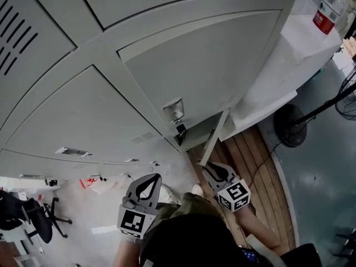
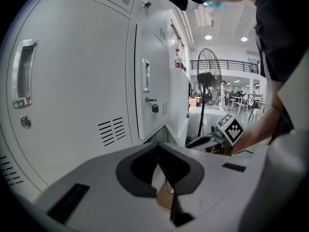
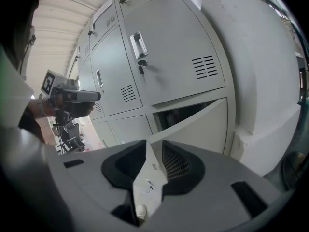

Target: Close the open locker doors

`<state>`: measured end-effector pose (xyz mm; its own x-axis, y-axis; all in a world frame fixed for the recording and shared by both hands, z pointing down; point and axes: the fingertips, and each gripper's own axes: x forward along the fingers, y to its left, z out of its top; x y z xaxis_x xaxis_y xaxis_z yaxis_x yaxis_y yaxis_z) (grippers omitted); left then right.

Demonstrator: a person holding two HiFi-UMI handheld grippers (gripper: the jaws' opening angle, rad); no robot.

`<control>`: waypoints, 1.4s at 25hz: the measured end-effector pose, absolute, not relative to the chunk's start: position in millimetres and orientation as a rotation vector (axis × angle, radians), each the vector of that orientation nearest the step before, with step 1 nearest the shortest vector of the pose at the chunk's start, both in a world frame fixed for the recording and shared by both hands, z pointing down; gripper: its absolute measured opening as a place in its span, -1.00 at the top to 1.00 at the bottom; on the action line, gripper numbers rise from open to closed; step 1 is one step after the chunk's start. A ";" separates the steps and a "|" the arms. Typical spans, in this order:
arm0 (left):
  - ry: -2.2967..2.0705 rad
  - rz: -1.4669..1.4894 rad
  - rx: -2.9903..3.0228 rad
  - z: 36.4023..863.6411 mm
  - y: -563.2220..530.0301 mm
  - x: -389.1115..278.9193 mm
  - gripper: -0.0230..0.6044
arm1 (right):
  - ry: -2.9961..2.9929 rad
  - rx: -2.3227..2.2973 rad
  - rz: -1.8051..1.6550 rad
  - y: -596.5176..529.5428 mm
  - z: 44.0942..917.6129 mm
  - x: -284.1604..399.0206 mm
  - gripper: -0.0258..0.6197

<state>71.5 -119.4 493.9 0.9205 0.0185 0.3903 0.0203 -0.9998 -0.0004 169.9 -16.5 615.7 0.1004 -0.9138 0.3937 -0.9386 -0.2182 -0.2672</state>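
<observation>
The open door [image 3: 198, 124] belongs to the bottom locker at the right end of the bank, directly under the padlocked locker [image 3: 169, 52]. It hinges on its right side. Its free left edge stands out toward me, so the panel is upright but slanted off the locker front, and the dark opening [image 3: 176, 114] shows behind its top. In the head view it shows edge-on as a thin strip that runs out from the lockers and ends just ahead of my right gripper [image 1: 210, 168].

That gripper's jaws are a narrow gap apart with nothing between them. The door's outer face lies dead ahead of the tips. It is near, but I cannot tell whether it touches them.

My left gripper [image 1: 148, 181] hangs well off to the left, facing closed doors [image 2: 72, 91]. Its jaws are a slit apart and empty.

The right hand is the nearer one. I judge the move to be a forward push on the outer face, close to the free edge and away from the hinge.
</observation>
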 end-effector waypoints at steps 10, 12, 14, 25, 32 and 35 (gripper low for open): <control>0.025 -0.636 -3.083 496.6 -131.8 52.7 0.90 | -1.936 2.270 0.767 -28.4 622.5 163.4 0.60; 0.037 -0.637 -3.084 497.7 -134.0 48.5 0.90 | -1.936 2.266 0.768 -31.2 623.8 163.3 0.60; 0.050 -0.638 -3.084 498.6 -136.7 44.4 0.90 | -1.938 2.261 0.768 -34.3 624.9 163.2 0.60; 0.153 -0.639 -3.111 500.8 -155.0 24.0 0.90 | -1.962 2.211 0.757 -60.6 626.2 161.9 0.60; 0.222 -0.630 -3.119 499.4 -168.4 11.1 0.90 | -1.978 2.172 0.744 -83.4 628.3 161.1 0.60; 0.252 -0.629 -3.121 498.9 -173.6 5.1 0.90 | -1.988 2.152 0.734 -92.6 628.6 160.0 0.60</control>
<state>5.1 -173.6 498.9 0.9100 -0.1441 0.3888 -0.1647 -0.9861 0.0199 160.0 -92.6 628.6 0.0193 -0.9051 0.4248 -0.9640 -0.1296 -0.2323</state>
